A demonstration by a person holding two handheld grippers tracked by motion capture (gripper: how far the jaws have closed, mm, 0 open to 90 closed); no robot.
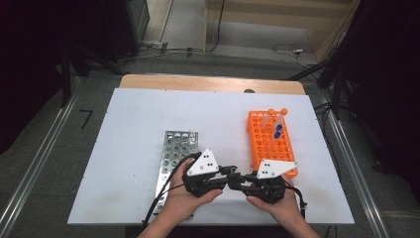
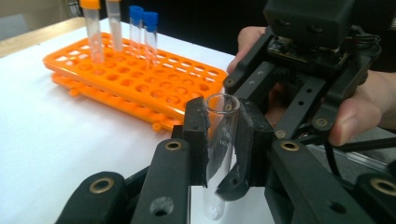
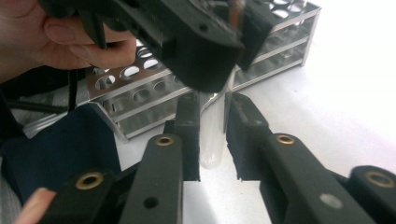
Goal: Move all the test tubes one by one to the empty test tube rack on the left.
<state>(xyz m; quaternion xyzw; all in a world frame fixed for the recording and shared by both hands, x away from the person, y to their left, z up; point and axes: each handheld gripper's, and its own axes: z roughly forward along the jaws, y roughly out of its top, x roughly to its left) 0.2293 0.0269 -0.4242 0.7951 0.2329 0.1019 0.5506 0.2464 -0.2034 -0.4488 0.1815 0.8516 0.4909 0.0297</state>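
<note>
- Risk: the clear test tube (image 2: 219,140) was mid-handover above the table (image 1: 133,119), between the metal rack (image 1: 174,153) on the left and the orange rack (image 1: 270,141) on the right. With a single grip on smooth, uncapped plastic, it could have tilted or slipped through the pads, then dropped and rolled.
- Risk: the two grippers sat nose to nose, so pulling apart askew could have knocked the tube loose.
- Left gripper (image 1: 232,176): jaws together on the tube, pads pressed on its upper part just below the open mouth, tube about upright.
- Right gripper (image 3: 212,140): jaws slightly apart around the tube's lower end, gap visible on each side, not gripping as far as I could tell.
</note>
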